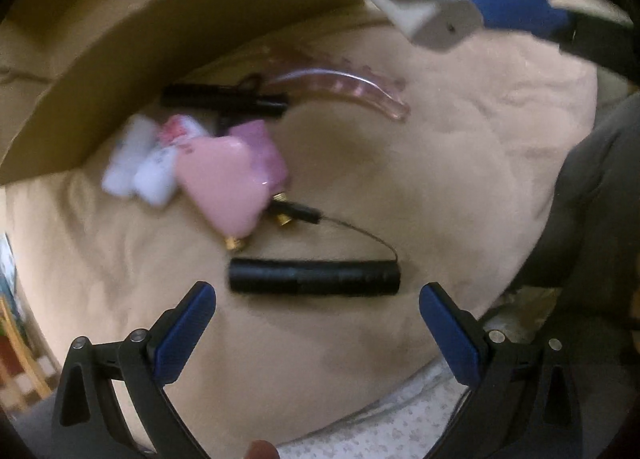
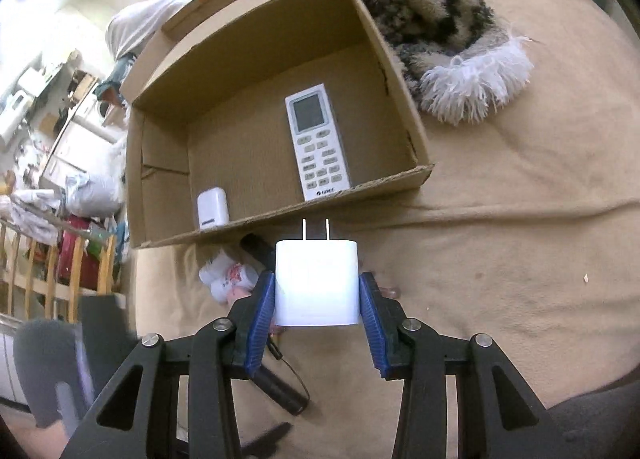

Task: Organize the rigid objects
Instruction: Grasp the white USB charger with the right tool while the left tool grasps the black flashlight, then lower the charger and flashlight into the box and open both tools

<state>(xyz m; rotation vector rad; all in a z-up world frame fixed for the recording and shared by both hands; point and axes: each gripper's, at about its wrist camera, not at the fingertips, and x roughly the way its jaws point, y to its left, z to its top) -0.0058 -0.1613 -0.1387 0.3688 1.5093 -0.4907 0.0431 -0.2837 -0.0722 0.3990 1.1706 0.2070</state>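
a cardboard box (image 2: 394,71) sits open on a tan blanket (image 2: 500,259) ahead of the right hand-held gripper (image 2: 317,299); inside it lie a white remote control (image 2: 318,141) toward its right and a small white case (image 2: 212,208) in its near left corner. a furry patterned throw (image 2: 432,23) lies just beyond the box's right wall. the right hand-held gripper is clamped on a white charger plug (image 2: 316,283), prongs pointing forward at the box's near wall, which stands between plug and box interior. the left hand-held gripper (image 1: 317,305) has its jaws spread wide with nothing between them; a black cylinder (image 1: 315,276) lies crosswise just ahead of its fingertips. farther ahead sit a pink heart-shaped item (image 1: 224,187), white packets (image 1: 140,167), a black stick (image 1: 224,99) and a clear pink curved piece (image 1: 352,87).
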